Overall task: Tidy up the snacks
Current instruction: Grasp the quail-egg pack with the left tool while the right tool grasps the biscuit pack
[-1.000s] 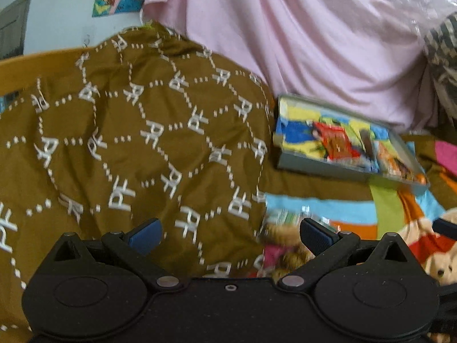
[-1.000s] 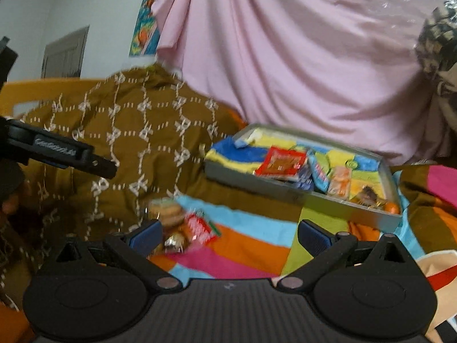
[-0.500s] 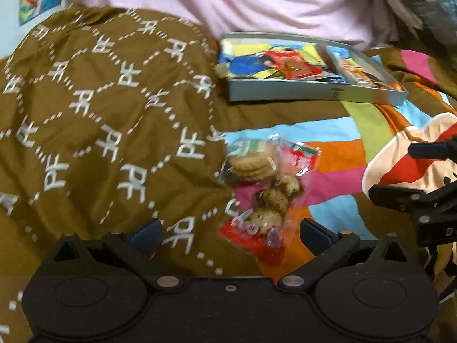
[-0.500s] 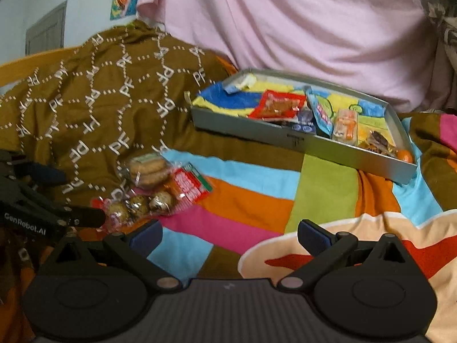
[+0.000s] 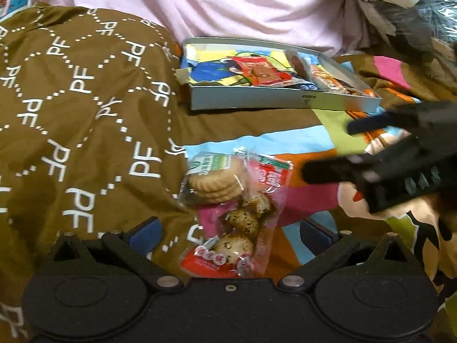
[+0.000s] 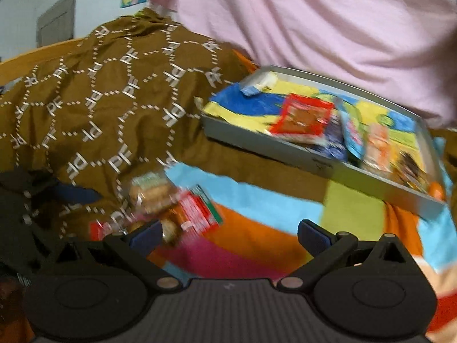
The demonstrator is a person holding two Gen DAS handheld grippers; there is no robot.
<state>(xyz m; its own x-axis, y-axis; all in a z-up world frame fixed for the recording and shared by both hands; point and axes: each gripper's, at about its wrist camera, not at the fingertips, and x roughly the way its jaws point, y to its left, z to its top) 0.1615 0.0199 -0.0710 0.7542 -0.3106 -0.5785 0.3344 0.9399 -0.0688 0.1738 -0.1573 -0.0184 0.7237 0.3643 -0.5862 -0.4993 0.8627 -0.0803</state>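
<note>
A clear pack of round biscuits (image 5: 212, 181) and a red-ended pack of speckled round snacks (image 5: 242, 228) lie together on the striped bedspread. My left gripper (image 5: 230, 233) is open, its blue pads on either side of the speckled pack. My right gripper (image 6: 228, 233) is open too, hovering just right of the same two packs (image 6: 171, 205); it also shows as black fingers (image 5: 371, 168) at the right of the left wrist view. Behind, a grey tin tray (image 5: 257, 101) holds several snack packets, a red one (image 5: 262, 71) among them.
A brown blanket with white lettering (image 5: 85, 108) is heaped on the left. Pink cloth (image 5: 228, 5) hangs behind the tray. The colourful striped bedspread (image 6: 285, 214) stretches between my grippers and the tray (image 6: 314, 165). A crumpled plastic bag (image 5: 414, 8) sits at the far right.
My left gripper has moved forward and down until the speckled pack lies between its pads. The right gripper swung left toward the two packs; its view is blurred with motion.
</note>
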